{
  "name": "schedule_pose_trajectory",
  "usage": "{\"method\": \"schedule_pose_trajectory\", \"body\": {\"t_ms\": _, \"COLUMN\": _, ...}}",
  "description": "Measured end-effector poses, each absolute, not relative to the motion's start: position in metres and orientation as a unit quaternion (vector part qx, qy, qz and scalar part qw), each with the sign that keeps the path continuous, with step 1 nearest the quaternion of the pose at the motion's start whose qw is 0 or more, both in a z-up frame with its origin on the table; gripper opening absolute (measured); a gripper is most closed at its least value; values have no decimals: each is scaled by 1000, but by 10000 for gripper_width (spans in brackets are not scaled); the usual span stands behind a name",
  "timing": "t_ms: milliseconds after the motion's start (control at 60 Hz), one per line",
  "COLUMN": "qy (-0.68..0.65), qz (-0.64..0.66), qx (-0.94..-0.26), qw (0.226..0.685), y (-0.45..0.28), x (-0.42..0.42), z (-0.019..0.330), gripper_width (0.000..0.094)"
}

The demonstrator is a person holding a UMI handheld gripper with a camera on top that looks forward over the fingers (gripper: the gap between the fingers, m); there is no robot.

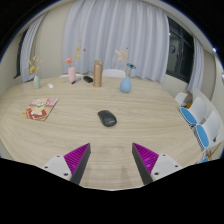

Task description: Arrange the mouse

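Reading any brand or label isn't possible, nothing legible on the mouse (106, 118) or the bottles. Your gripper (112, 158) is wide open w/ nothing held; both fingers hang over the table (60, 135), pads (77, 156) touching nothing. Mouse sits beyond them, well apart, approx mid-table. Bare wood between fingers & mouse. Tray (41, 108) off to the left, blue vase (126, 85) & bottle (98, 74) near far edge, chairs (203, 125) along the right edge.

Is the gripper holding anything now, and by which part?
Nothing is held. The gripper is open and empty; the mouse lies on the table beyond its fingers.
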State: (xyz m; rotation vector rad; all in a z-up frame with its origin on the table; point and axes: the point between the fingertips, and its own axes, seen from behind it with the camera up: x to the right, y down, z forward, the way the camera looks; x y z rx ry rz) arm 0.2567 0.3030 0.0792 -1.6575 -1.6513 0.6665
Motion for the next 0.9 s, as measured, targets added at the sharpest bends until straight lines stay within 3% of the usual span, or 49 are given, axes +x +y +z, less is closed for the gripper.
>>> {"method": "schedule_pose_trajectory", "body": {"t_ms": 650, "qy": -631, "qz": 238, "qx": -659, "qw": 335, "y": 314, "x": 102, "z": -2, "gripper_width": 854}}
{"method": "schedule_pose_trajectory", "body": {"t_ms": 900, "qy": -614, "qz": 239, "qx": -671, "qw": 339, "y": 326, "x": 44, "z": -9, "gripper_width": 856}}
